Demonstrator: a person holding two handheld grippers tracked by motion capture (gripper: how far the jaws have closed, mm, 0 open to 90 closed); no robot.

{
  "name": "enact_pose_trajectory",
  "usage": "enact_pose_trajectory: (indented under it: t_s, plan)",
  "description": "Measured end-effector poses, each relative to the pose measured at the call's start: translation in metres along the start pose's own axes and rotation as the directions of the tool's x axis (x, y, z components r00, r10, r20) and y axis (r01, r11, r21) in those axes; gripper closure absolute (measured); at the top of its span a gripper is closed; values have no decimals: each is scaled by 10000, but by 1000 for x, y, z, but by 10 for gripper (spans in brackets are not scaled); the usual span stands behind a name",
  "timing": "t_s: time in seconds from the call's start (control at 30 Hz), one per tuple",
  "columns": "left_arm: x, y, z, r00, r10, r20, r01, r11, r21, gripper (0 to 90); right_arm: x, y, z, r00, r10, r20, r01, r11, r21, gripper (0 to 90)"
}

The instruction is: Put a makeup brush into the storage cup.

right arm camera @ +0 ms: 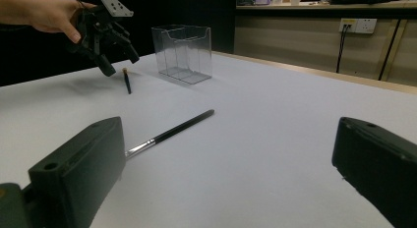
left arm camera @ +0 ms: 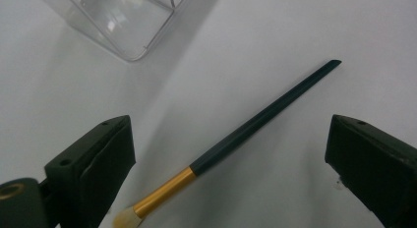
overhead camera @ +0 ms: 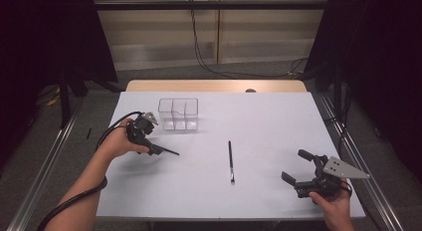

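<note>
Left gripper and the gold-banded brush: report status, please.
Left gripper open, fingers either side of gold-banded brush, not gripping. Brush flat on table, near clear box. Right gripper open, holding nothing. Nothing in the way.

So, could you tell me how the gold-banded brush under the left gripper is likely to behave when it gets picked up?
The gold-banded brush looks thin and straight, so it is probably stiff and light. Its round, glossy handle lies flat on the smooth table, so it may roll or slip if nudged off-centre. The left gripper stands open astride it, and closing across the handle rather than the soft bristles seems safer.
</note>
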State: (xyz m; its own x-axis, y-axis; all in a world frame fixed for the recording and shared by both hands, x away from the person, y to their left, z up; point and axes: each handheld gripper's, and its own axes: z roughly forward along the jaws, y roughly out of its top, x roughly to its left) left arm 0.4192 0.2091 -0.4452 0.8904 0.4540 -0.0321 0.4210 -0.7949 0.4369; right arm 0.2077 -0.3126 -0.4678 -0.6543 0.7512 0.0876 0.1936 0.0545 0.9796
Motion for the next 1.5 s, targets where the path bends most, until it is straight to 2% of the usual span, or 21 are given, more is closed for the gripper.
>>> enact_pose_trajectory:
  t_s: [0.27,0.43,0.63,0.87,1.0,1.07,1.17,1.23,1.27,1.3,1.33,1.37,1.43,1.5]
  plan:
    - [3,1,7,9991,417,38,-418,9962,767,67,0,0,0,10000,-25,-27,25,10000,19,0]
    - [4,1,10,9979,640,51,-642,9937,920,96,0,-1,0,10000,9,-38,-8,10000,37,0]
    - [7,4,12,9942,1063,156,-1074,9855,1312,162,0,-1,0,10000,9,-56,-8,10000,55,0]
    - [10,7,14,9941,1035,338,-1075,9821,1545,192,-1,-1,-1,10000,12,-49,-12,10000,67,0]
    - [10,9,13,9914,1106,693,-1210,9777,1717,277,-1,-1,-2,10000,28,-36,-27,10000,75,0]
    - [8,10,14,9917,1126,627,-1218,9780,1694,313,-1,-2,-2,10000,43,-28,-43,10000,81,0]
    - [8,11,13,9903,1177,736,-1291,9758,1767,331,-1,-1,-2,10000,42,-29,-42,10000,81,0]
    - [8,11,11,9904,1127,805,-1257,9754,1813,394,-1,-1,-2,10000,36,-33,-35,10000,70,0]
    - [8,10,8,9897,1132,882,-1289,9712,2004,499,-1,-1,-2,10000,35,-40,-35,10000,70,0]
    - [8,9,8,9901,1116,846,-1266,9713,2012,529,-1,-1,-2,10000,42,-38,-42,10000,71,0]
    - [8,9,7,9890,1176,896,-1338,9695,2052,532,-1,-2,-2,10000,48,-39,-48,10000,86,0]
    - [8,10,7,9867,1339,918,-1512,9640,2189,540,-1,-2,-2,10000,52,-43,-52,9999,87,0]
    - [7,10,7,9864,1312,986,-1504,9634,2219,565,-1,-2,-2,10000,52,-42,-51,9999,87,0]
    - [6,12,7,9849,1400,1020,-1611,9568,2421,623,-1,-2,-2,10000,54,-41,-54,9999,88,0]
